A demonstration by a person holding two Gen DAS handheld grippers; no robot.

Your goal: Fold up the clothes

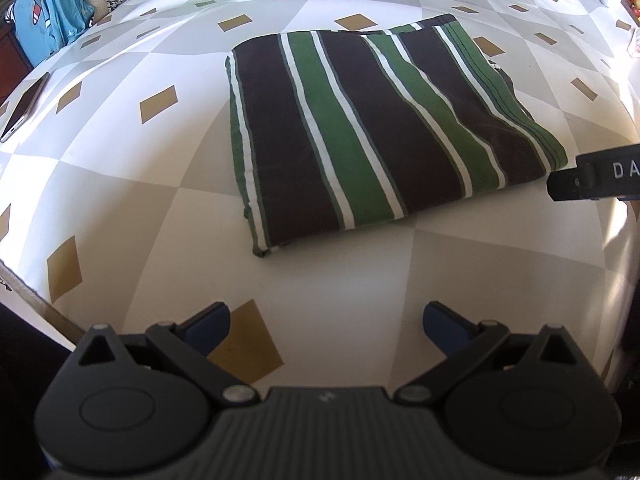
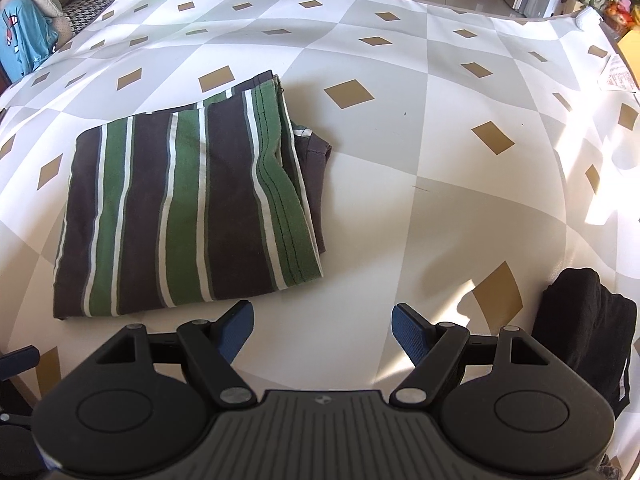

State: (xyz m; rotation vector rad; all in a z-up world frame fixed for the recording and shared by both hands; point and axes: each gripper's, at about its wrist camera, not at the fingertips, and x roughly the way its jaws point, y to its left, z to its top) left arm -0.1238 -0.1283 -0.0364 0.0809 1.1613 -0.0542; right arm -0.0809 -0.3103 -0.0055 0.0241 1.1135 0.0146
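A striped garment (image 1: 360, 128) in dark brown, green and white lies folded into a flat rectangle on the patterned table cover (image 1: 120, 152). In the right wrist view the same garment (image 2: 192, 208) sits left of centre, with a brown layer poking out along its right side. My left gripper (image 1: 326, 328) is open, held short of the garment's near edge with nothing between its blue pads. My right gripper (image 2: 323, 330) is also open and empty, just off the garment's near right corner. A black piece of the right gripper (image 1: 592, 178) shows at the right edge of the left wrist view.
A phone (image 1: 24, 106) lies near the table's left edge. A blue garment (image 1: 48, 20) hangs over a chair at far left. A black cloth (image 2: 588, 332) sits at the near right table edge. Papers (image 2: 618, 76) lie at the far right. Sunlight falls on the right side.
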